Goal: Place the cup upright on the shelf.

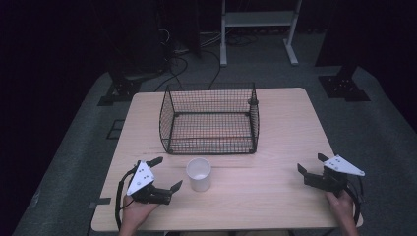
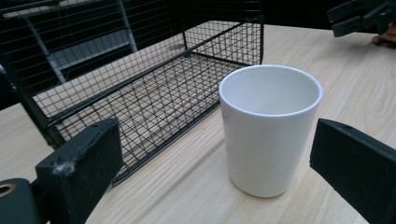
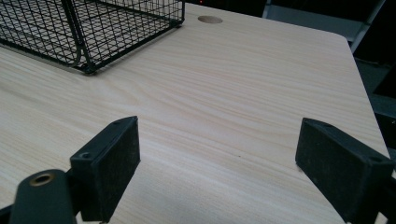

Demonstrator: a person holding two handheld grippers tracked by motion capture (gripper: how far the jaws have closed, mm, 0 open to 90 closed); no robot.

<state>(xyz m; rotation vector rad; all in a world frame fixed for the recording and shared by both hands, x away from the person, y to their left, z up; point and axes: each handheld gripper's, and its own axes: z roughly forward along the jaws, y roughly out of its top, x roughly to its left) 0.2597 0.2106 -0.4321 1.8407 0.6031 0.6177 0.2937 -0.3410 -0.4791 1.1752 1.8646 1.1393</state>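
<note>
White cylindrical ceramic cup upright on the pale wooden table, just in front of the black wire-mesh basket. Left gripper, jaws spread wide, points at the cup without contact. Right gripper, likewise released, rests well apart near the table's right edge.

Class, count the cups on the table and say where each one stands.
1. The white cup stands upright on the table, just in front of the wire basket, with the open left gripper beside it. The basket looks empty.
</note>
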